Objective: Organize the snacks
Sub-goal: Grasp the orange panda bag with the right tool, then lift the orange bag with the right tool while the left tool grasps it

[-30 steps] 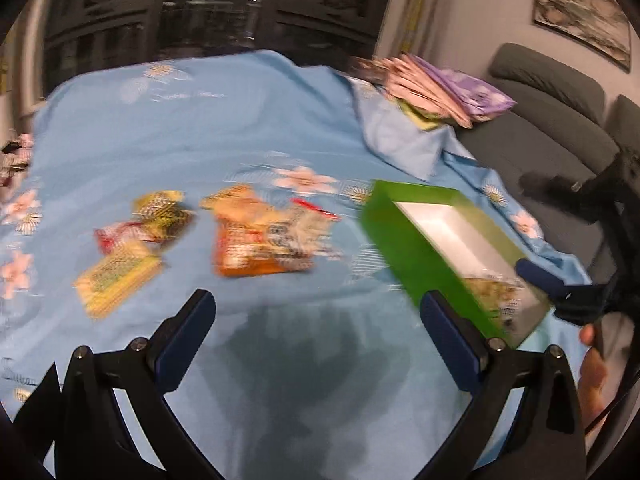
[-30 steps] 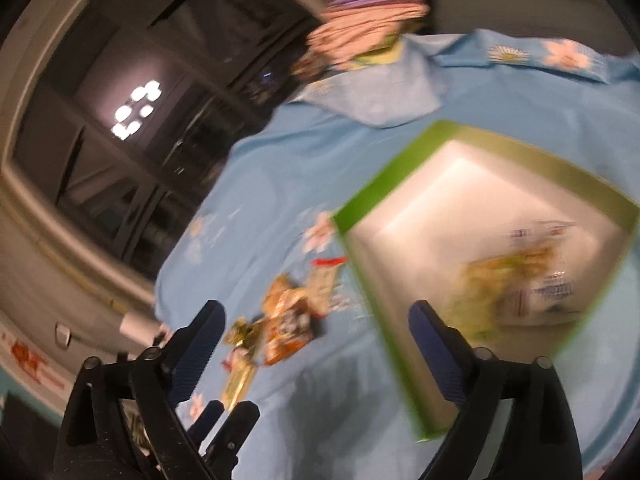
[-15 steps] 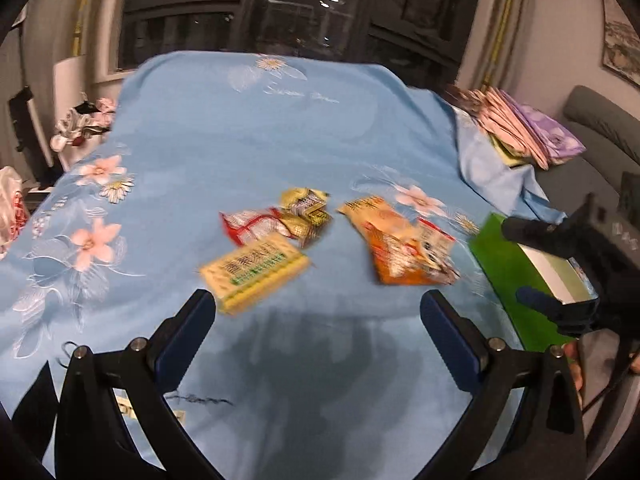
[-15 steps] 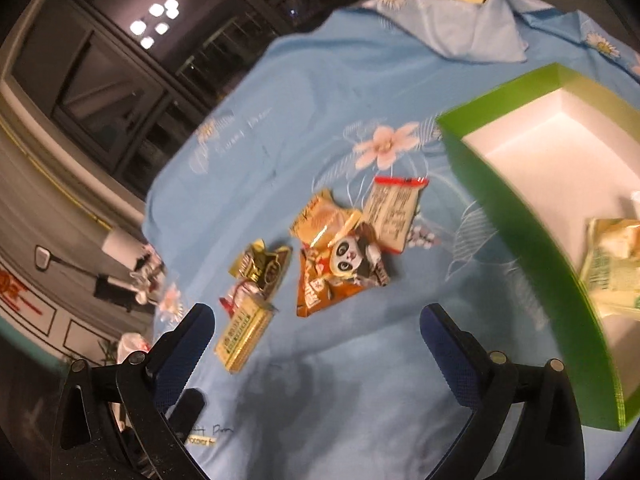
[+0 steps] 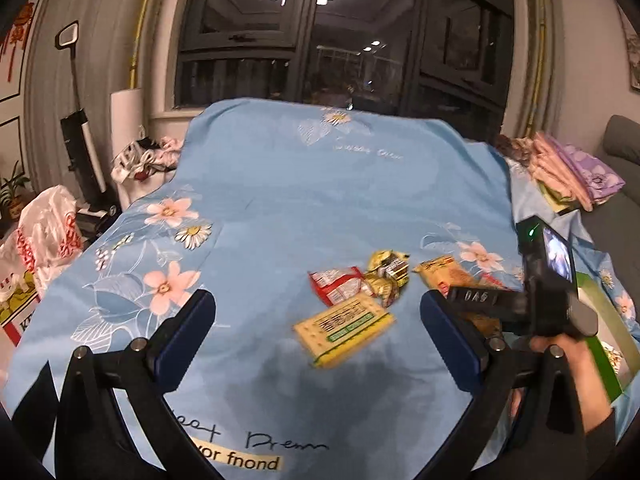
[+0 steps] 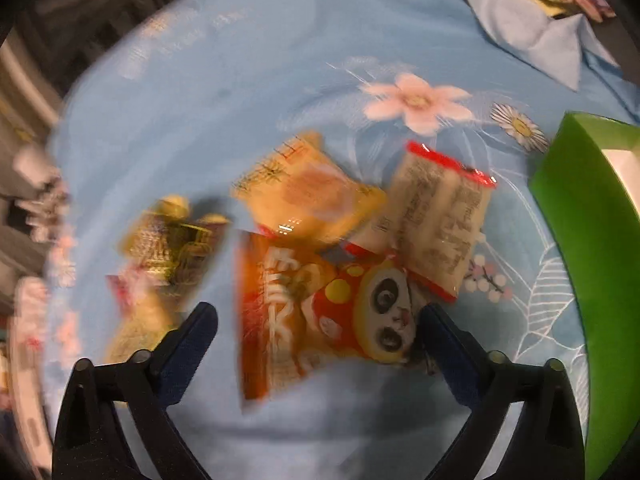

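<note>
While a blue flowered cloth (image 5: 304, 184) covers the whole counter, we see the snacks gathered in a loose cluster toward its right side. At the cloth's right edge stands the green box (image 6: 592, 240), its white inside only partly in view; in the right wrist view it sits well to the right of the cluster.

Our right tool (image 6: 318, 322) hangs tilted down over the cluster with its jaws spread wide, though they have just been closing a little, and nothing is pressed between them. The orange panda packet (image 6: 320, 312) lies directly between and just ahead of its fingertips, the panda face close to the right-hand finger. Beyond it, overlapping its top edge, rests a pale yellow packet (image 6: 308, 192), and to the right of that a red-edged cream packet (image 6: 440, 220). A gold-wrapped snack (image 6: 172, 240) lies blurred off to the left.

Our left tool (image 5: 318, 312) also stands wide open and grips nothing. A flat yellow packet (image 5: 344, 324) lies between its fingertips and slightly ahead, on the cloth. Behind it sits a red and white packet (image 5: 336, 284), touching the gold wrappers. In that view the right tool's body and camera cross in from the right, held by a hand (image 5: 568, 356).
</note>
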`<action>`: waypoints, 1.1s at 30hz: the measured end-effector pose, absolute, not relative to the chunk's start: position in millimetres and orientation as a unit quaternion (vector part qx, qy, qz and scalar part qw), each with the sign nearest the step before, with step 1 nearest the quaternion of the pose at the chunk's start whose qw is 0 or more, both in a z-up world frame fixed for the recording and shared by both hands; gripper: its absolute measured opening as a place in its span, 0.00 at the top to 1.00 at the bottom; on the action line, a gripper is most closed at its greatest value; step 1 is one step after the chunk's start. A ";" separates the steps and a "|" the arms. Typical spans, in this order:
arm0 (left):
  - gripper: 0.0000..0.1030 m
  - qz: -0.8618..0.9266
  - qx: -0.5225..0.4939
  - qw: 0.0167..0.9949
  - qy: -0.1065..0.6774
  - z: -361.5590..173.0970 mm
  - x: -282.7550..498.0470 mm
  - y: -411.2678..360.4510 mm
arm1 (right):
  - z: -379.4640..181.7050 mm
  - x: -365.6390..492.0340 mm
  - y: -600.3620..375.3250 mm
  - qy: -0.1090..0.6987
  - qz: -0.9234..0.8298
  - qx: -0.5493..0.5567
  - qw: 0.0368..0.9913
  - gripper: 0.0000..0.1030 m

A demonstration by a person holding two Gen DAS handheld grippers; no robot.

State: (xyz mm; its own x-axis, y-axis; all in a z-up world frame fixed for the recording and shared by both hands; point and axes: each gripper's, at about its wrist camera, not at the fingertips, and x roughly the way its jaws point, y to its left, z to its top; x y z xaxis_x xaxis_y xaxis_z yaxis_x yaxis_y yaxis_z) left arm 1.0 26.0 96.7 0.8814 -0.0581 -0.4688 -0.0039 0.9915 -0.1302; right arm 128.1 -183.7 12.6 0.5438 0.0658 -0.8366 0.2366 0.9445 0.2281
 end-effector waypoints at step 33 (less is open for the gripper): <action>0.00 -0.097 -0.084 0.926 0.354 71.7 14.5 20.8 | 45.3 -40.6 -188.9 0.478 0.089 0.240 0.840 0.27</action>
State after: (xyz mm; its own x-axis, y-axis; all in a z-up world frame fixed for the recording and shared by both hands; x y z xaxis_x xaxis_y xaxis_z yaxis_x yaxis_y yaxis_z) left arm 14.5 20.8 71.7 0.7308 -0.2395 -0.6392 0.1210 0.9670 -0.2241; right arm -40.6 -188.9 45.3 0.5282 0.3786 -0.7601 0.0803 0.8688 0.4885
